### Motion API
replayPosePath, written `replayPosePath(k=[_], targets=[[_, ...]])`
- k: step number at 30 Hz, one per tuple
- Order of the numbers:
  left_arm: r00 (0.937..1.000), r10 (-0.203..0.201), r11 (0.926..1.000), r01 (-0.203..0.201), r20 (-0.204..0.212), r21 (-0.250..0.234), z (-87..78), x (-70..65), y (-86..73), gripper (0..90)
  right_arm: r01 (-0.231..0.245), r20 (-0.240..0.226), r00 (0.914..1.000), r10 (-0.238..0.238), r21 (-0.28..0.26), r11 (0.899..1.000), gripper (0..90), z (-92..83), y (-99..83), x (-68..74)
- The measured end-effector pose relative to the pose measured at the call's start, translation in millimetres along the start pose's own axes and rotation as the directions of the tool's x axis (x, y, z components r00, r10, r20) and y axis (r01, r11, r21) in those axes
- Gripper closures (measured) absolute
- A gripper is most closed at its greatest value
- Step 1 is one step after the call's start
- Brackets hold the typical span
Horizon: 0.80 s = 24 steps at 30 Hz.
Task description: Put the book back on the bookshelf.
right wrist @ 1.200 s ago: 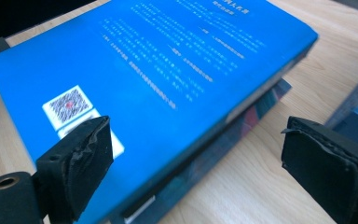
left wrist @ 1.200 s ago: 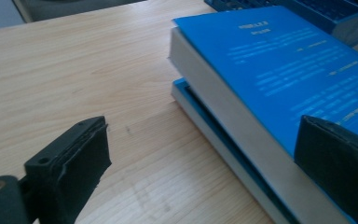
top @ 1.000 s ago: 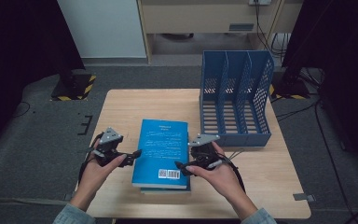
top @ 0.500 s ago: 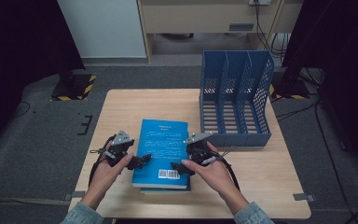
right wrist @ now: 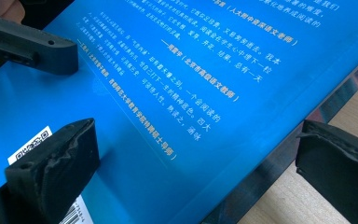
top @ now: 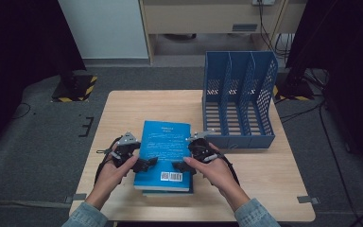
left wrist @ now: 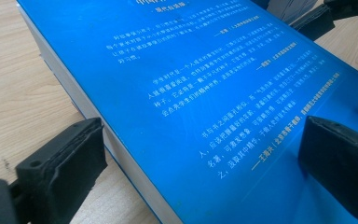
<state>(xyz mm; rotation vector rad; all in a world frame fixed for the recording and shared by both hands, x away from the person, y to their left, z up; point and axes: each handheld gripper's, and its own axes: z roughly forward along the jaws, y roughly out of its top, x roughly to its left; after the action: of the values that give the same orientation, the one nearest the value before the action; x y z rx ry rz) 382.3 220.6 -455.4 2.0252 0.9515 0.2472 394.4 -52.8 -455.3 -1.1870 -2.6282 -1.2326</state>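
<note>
A blue book [top: 164, 149] with white print lies flat on top of a darker book [top: 170, 191] near the table's front edge. My left gripper [top: 145, 164] stands open astride the blue book's left edge. In the left gripper view one fingertip [left wrist: 67, 154] hangs beside the page block and the other over the cover [left wrist: 200, 107]. My right gripper [top: 180, 165] is open astride the right edge. Its jaws have just been opening, with the book's edge [right wrist: 242, 172] between them, and the pads do not press on it. My left gripper's jaw also shows in the right gripper view, lying on the cover.
A blue mesh file rack [top: 238, 101] with three slots stands at the back right of the wooden table [top: 137, 101], just beyond my right hand. Bare wood lies left of and behind the books. Dark floor and cables surround the table.
Both hands have drawn in and sunk toward the book's near corners. My left gripper has slid right, with one jaw now over the cover. The book has not moved.
</note>
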Motion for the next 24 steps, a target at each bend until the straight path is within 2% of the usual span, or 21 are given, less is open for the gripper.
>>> replayPosePath(k=[9, 19, 24], targets=[[0.9994, -0.032, 0.9995, 0.032, 0.014, -0.006, 3.0, 4.1, -0.5, 0.0, -0.041, -0.044, 0.9982, 0.04, -0.001, 0.999, 0.1, 2.6, -1.5, -7.7], [0.9993, -0.032, 0.9995, 0.032, 0.017, -0.001, 4.1, 5.1, 0.5, 0.0, -0.051, -0.059, 0.997, 0.051, -0.001, 0.999, 0.0, 4.1, -1.5, -11.5], [0.9992, -0.034, 0.9994, 0.034, 0.022, 0.006, 4.4, 6.5, 1.3, 0.0, -0.083, -0.089, 0.9927, 0.082, 0.002, 0.997, 0.0, 6.3, -2.1, -16.5]])
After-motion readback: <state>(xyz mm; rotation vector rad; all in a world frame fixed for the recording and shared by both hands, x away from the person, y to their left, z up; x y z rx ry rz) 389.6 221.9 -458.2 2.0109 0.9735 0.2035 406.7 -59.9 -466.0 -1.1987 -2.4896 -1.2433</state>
